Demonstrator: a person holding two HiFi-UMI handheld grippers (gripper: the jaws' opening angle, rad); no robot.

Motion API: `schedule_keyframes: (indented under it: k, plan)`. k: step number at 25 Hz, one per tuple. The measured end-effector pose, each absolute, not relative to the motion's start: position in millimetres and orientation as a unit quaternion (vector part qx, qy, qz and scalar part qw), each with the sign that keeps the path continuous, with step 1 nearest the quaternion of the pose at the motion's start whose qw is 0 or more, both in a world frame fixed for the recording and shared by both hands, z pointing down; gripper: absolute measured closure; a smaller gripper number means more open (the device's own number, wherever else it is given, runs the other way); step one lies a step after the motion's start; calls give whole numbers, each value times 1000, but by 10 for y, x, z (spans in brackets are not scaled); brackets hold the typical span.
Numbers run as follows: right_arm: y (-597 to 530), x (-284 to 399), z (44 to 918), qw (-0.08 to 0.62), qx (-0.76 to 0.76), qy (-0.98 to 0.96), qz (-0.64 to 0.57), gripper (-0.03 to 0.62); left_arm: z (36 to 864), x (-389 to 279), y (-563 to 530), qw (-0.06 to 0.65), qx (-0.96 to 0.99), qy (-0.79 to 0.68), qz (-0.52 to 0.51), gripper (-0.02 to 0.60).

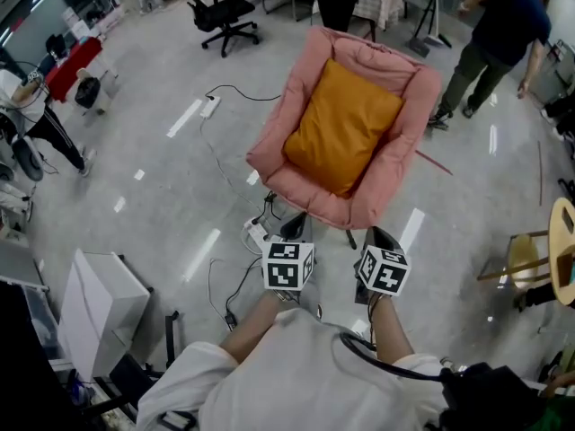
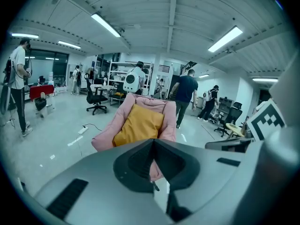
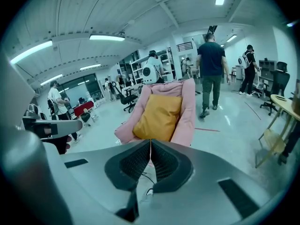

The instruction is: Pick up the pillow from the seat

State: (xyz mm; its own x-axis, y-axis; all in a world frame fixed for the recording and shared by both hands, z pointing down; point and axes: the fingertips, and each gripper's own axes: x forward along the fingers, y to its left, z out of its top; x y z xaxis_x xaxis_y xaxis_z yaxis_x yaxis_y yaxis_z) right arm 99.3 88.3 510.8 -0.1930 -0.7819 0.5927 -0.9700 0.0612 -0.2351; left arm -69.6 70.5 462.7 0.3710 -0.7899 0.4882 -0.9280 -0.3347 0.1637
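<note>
A: Where's the pillow?

B: Orange, lying flat in the middle of the pink seat. Its top edge is up against the backrest and its lower edge is near the seat's front edge. The padded side walls hug both of its long edges.

A: Tools?

B: Left gripper and right gripper both have their jaws pressed together with nothing between them. They're side by side, short of the seat's front edge and well apart from the pillow.

A: So it's the approach step.

B: I'd say so, nothing is picked up yet. My advice: spread both sets of jaws before getting there. Come in over the front edge, one gripper per lower corner of the pillow.

A: Why the corners?

B: It looks soft, so a mid-face pinch probably just bunches the cover. Bite the pillow only, because the pink padding sits right beside its edges and is easy to catch. Then lift straight up, clear of the side walls.

A: Hazards?

B: There are cables on the floor by the seat's base, so watch your footing. A person is walking beyond the backrest, well clear.
</note>
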Motion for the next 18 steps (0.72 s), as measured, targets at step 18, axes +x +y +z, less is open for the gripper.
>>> schedule_keyframes:
  k: [18]
  plan:
    - [-199,967,5102,168,627,-702,293,563,4718,-718,-459,218,807,-524,166,572]
